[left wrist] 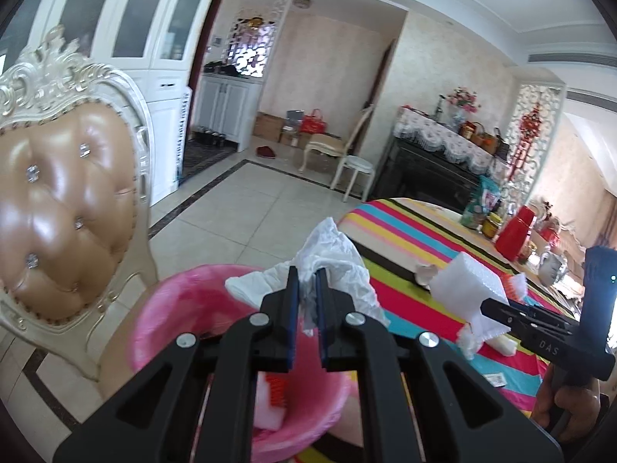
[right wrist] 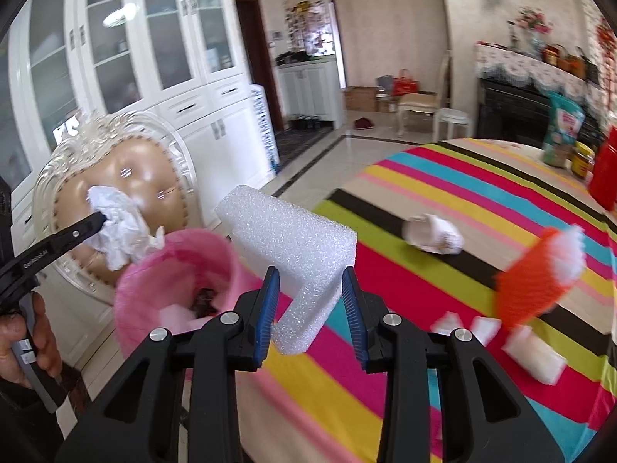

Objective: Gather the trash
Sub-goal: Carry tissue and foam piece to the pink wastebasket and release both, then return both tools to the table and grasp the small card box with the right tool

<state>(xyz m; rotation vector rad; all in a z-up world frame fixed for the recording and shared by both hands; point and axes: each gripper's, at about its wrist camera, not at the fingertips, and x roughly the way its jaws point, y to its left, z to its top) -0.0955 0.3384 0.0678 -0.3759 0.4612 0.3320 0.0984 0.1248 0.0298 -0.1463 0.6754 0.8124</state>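
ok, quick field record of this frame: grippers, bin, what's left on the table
left gripper: shut on tissue, above the bin
right gripper: holds foam over the table edge
bin: pink liner, some trash already inside
left on table: eggshell, orange net, white scraps

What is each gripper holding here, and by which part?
The left gripper is shut on a crumpled tissue, pinched at its lower middle. The right gripper grips an L-shaped foam piece across its lower leg.
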